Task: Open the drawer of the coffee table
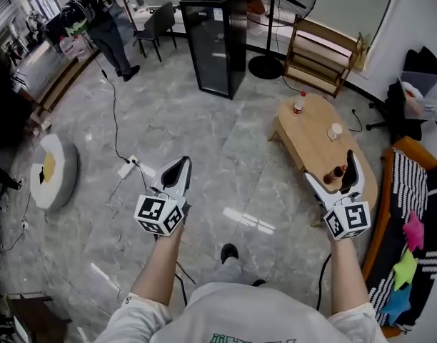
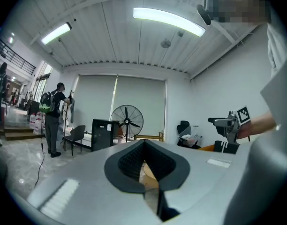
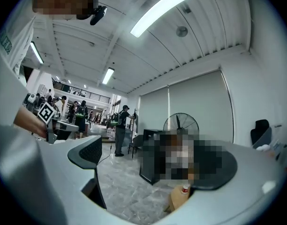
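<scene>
Left gripper (image 1: 181, 166) pressed together; right gripper (image 1: 333, 176) spread, empty. Coffee table (image 1: 311, 138) ahead of right; hasty reach could topple bottle (image 1: 298, 103).

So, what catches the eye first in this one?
Two handheld grippers hang mid-air over the grey marble floor, the left gripper shut, the right gripper open and empty. The oval light-wood coffee table sits at the right, just past the right gripper, untouched, its drawer not visible.

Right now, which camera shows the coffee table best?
The head view: nearly the whole oval top of the coffee table shows. The right gripper view catches only one end; the left gripper view, only a sliver between its jaws.
</scene>
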Available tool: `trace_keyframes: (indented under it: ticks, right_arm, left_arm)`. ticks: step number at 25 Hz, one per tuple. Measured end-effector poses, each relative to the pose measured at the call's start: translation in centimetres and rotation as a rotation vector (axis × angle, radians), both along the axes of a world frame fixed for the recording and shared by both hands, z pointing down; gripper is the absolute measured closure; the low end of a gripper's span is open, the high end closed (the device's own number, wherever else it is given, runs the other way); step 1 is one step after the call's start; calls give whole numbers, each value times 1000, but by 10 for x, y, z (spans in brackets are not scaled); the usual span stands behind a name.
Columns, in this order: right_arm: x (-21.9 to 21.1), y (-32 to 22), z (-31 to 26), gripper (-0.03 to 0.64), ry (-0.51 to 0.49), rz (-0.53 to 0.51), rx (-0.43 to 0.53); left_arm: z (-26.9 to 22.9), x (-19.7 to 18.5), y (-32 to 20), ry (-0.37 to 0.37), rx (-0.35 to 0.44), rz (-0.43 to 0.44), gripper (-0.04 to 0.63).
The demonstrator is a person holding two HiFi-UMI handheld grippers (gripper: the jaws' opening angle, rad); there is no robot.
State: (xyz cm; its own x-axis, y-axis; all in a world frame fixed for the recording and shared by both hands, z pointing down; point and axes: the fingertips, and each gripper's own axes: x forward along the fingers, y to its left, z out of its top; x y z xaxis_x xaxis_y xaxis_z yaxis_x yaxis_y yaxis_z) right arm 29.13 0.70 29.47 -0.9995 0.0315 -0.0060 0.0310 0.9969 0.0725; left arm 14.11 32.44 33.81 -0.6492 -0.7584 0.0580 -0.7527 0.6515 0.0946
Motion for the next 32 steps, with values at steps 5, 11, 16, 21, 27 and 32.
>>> trace_keyframes:
  ticks: [5,11,16,21,27,32]
  right_arm:
    - [-64,27,-9,26,-13,-28,7]
    - [-128,28,-10,28,-1,-49,18]
    - [-190,21,0,28,-10,-68,14]
    - [-269,5,15,28,-37,-80,-26]
    - [-363,-21,29,28,-20,-107,-70]
    - [-418,-39,22,28,-38,-113,-76]
  left_arm:
    - [-1,-56,14,0,4,9,597]
    - [-2,-109,11,0,10,8,597]
    - [6,-161,9,-10,-1,-8,597]
    - [15,-232,-2,-11,-45,-18,597]
    - [13,-327,-40,-4,-109,1,597]
    - [-5,-395,-84,-43,-126,51,597]
